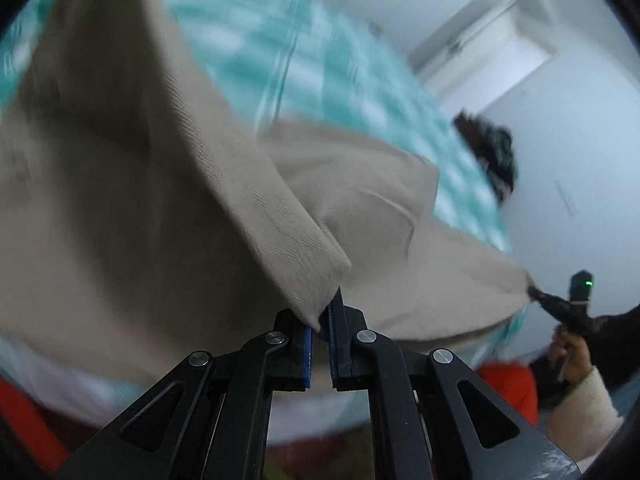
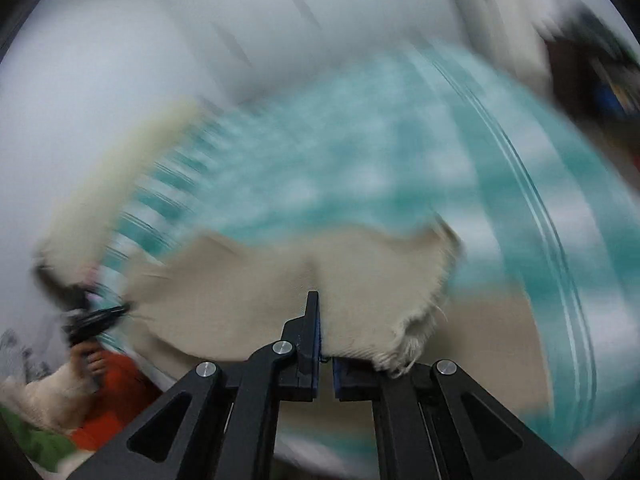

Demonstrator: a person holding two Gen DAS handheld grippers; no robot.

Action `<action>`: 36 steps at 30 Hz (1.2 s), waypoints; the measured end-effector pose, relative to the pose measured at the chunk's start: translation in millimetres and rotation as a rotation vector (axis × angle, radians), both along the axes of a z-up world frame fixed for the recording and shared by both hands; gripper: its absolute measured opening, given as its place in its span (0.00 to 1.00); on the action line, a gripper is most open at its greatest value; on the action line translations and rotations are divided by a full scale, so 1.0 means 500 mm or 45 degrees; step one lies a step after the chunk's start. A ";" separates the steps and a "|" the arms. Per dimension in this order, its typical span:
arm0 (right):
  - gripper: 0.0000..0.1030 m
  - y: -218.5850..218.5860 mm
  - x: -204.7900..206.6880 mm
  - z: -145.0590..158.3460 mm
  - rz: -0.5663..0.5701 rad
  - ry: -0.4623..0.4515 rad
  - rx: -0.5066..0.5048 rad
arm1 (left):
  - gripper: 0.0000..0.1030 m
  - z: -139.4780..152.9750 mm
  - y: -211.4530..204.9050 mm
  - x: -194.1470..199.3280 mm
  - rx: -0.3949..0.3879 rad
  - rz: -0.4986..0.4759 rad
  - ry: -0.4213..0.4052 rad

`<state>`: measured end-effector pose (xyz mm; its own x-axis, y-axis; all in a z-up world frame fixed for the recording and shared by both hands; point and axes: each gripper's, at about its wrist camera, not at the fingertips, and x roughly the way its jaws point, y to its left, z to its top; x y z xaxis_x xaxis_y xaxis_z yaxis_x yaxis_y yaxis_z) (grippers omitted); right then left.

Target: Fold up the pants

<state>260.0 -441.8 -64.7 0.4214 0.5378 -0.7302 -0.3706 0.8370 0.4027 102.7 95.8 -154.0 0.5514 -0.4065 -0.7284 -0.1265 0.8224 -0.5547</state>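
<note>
Beige pants (image 1: 120,200) lifted over a teal checked cover (image 1: 320,60).
Left gripper (image 1: 320,320) and right gripper (image 2: 325,344) are each clamped tight on a pants edge; seen from the left wrist, the right gripper sits at four o'clock.

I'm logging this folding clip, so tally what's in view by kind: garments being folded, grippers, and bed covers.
Beige pants: 1, pinched at two edges
Grippers: 2, the left gripper and the right gripper, both shut on the pants
Teal-and-white checked bed cover: 1, under the pants
Total: 4
</note>
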 end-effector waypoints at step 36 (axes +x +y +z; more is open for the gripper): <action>0.02 -0.176 0.027 -0.159 -0.506 0.177 0.028 | 0.05 -0.028 -0.139 0.010 0.220 -0.109 0.023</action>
<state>273.5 -530.0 -144.4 0.4976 0.3696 -0.7848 0.0386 0.8944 0.4457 107.8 26.2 -167.9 0.5063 -0.3189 -0.8012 -0.0611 0.9135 -0.4022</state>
